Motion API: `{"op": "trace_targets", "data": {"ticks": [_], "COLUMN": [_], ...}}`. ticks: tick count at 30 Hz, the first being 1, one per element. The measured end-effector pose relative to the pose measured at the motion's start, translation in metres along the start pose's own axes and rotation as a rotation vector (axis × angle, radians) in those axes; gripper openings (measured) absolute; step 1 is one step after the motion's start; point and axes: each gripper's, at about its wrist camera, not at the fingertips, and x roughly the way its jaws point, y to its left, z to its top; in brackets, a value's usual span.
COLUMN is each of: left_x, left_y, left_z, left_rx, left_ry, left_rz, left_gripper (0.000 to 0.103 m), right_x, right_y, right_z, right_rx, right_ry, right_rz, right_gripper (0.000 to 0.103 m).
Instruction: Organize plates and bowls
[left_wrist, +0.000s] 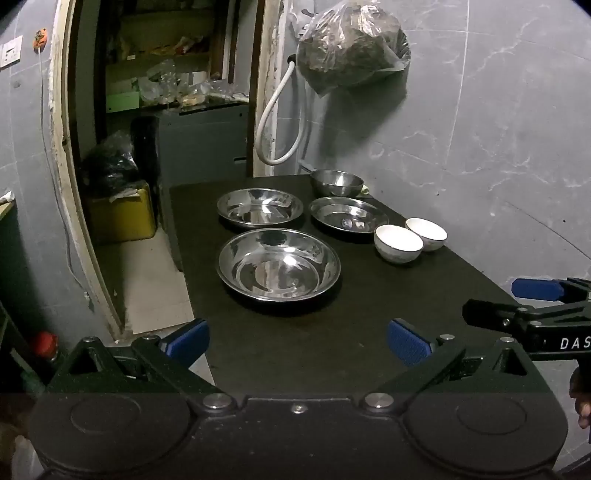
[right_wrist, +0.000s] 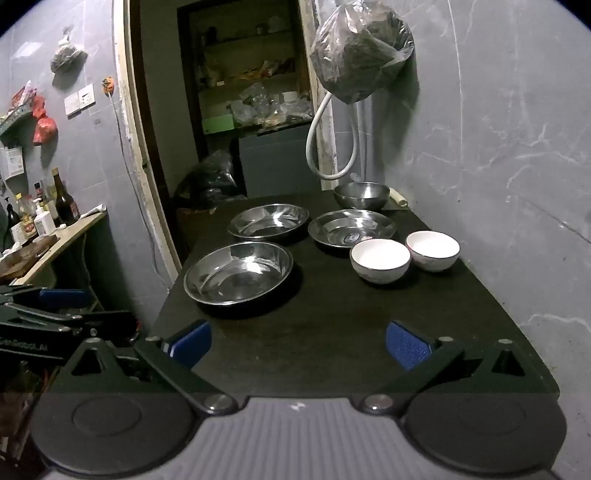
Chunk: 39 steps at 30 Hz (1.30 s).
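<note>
On the dark table (left_wrist: 295, 347) lie three steel plates: a near one (left_wrist: 277, 270) (right_wrist: 238, 273), a far left one (left_wrist: 259, 206) (right_wrist: 268, 220) and a far right one (left_wrist: 349, 215) (right_wrist: 351, 228). A steel bowl (left_wrist: 337, 182) (right_wrist: 362, 194) stands at the back. Two white bowls (left_wrist: 398, 243) (left_wrist: 426, 229) (right_wrist: 379, 260) (right_wrist: 432, 251) sit side by side at the right. My left gripper (left_wrist: 297, 341) hangs open over the table's near end, short of the near plate. My right gripper (right_wrist: 298, 343) is open too, nothing between its blue pads.
A grey tiled wall (right_wrist: 498, 147) runs along the table's right side. A full plastic bag (left_wrist: 351, 44) and a white hose (left_wrist: 273, 122) hang behind the table. A doorway (left_wrist: 166, 110) opens at the left. A counter with bottles (right_wrist: 40, 218) stands far left.
</note>
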Motion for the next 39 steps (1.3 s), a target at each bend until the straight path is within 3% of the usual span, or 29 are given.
{"op": "trace_targets", "data": {"ticks": [39], "left_x": [0.0013], "left_y": [0.0005], "left_z": [0.0023], "left_rx": [0.008], "left_ry": [0.006], "left_rz": [-0.012], "left_gripper": [0.102], "right_x": [0.001], "right_y": [0.0007], "right_z": [0.0031], "right_rx": [-0.013], "right_ry": [-0.002], "right_rz": [-0.006], "right_gripper": [0.103]}}
